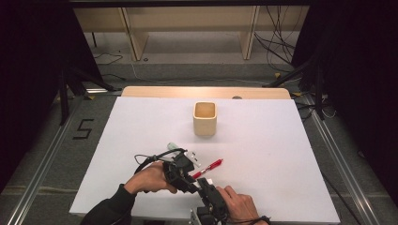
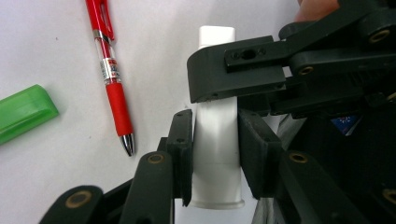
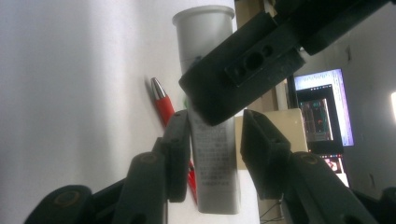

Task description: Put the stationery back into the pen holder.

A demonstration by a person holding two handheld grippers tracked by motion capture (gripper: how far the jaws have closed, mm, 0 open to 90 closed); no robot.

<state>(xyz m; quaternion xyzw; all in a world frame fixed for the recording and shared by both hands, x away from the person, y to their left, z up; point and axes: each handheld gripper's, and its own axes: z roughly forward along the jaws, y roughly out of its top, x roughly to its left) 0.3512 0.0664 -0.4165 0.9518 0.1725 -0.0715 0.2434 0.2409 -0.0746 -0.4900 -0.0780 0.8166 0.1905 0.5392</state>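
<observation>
On the table (image 1: 141, 122), a green cap (image 2: 23, 112) lies at the left, then a red pen (image 2: 112, 79). The left hand-held gripper (image 2: 215, 149) is clamped on a white tube (image 2: 215, 154), held just above the table near its front edge. The right hand-held gripper (image 3: 212, 144) straddles the tube's other end; its jaws stand apart from the tube, not pressing it. Beyond stands a wooden cup (image 1: 205, 118).
</observation>
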